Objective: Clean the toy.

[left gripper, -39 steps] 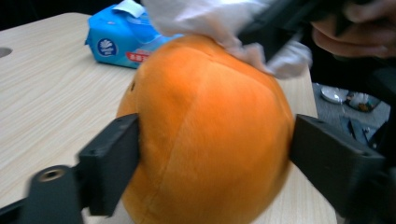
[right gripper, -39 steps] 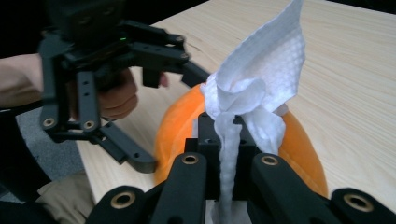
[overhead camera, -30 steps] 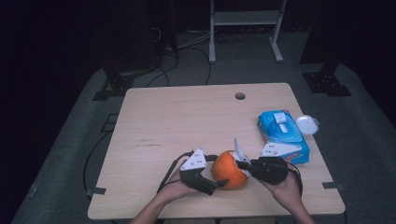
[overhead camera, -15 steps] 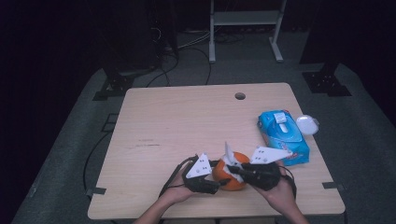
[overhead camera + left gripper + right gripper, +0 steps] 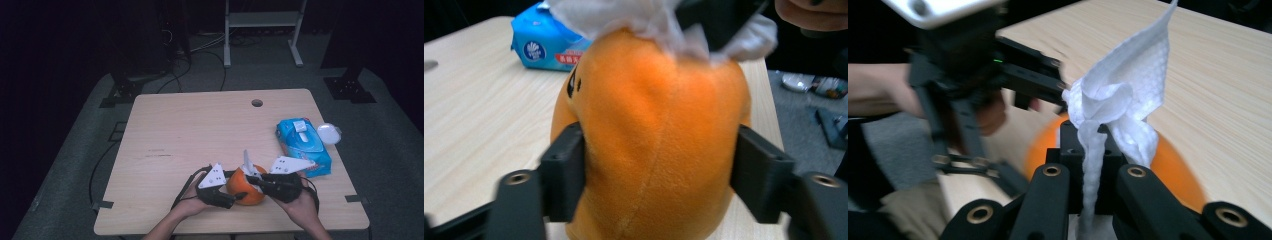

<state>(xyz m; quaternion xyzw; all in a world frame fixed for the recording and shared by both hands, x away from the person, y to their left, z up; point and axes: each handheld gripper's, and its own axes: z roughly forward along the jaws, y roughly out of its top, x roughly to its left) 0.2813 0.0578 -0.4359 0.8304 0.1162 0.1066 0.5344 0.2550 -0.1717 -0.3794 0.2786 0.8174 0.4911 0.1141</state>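
The toy's [image 5: 649,145] underside is cut off, clamped between the left gripper's [image 5: 659,180] fingers. A wipe [image 5: 1120,100] is pinched by the right gripper's [image 5: 1093,175] fingers. A blue pack [image 5: 303,145] lies beside them on the surface [image 5: 200,130].

Right tool [image 5: 1091,150] pinches a white tissue [image 5: 1120,95] over the orange plush [image 5: 1173,170]; left tool [image 5: 1035,87] opposite, above the worktop [image 5: 1218,75]

A light wooden table [image 5: 200,130] stands in a dim room, lit from above while everything around it falls into darkness. A round cable hole [image 5: 257,103] sits near the table's far edge, toward the far right corner. The floor is grey carpet [image 5: 75,165], with strips of tape [image 5: 101,205] by the near left corner. Black cables [image 5: 200,55] trail across the floor beyond the far edge. A white metal rack [image 5: 262,22] stands farther back, and dark stand feet [image 5: 349,89] rest off the far right corner.
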